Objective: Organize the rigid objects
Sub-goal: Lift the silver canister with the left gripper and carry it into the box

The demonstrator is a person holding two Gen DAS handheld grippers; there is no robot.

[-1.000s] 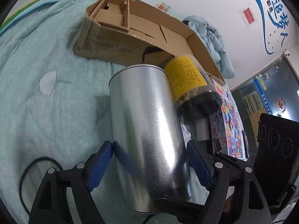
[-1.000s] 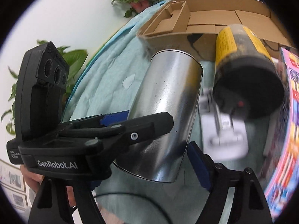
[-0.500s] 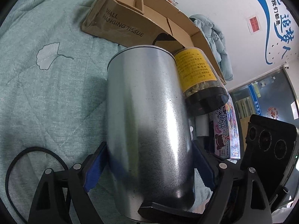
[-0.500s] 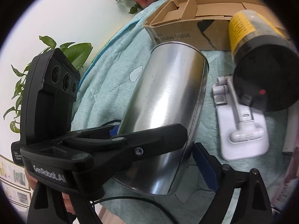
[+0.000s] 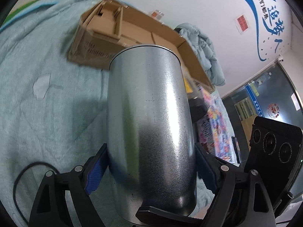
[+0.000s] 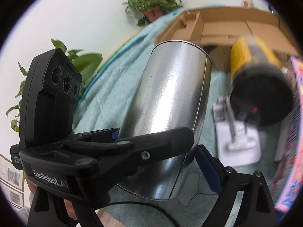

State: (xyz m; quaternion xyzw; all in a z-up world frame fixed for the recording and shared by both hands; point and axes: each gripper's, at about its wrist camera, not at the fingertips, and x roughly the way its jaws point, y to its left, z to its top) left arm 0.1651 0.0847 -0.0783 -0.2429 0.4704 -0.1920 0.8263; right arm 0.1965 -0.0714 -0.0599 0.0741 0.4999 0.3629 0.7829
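Left view: the silver can (image 5: 151,124) sits higher against the cardboard box (image 5: 106,43) than before, pinched between the left gripper (image 5: 151,172) pads, long axis pointing forward toward the box.

Right view: the right gripper (image 6: 159,162) straddles the same can, fingers spread wide, grip uncertain; the yellow-labelled jar (image 6: 255,75) hangs blurred beside it.

Shiny metal can (image 5: 149,124), tilted, clamped across its lower body

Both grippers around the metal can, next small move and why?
Probably lift the can toward the cardboard box behind it. The left gripper has blue pads on both its sides; the right gripper also straddles it; the box looks mostly empty.
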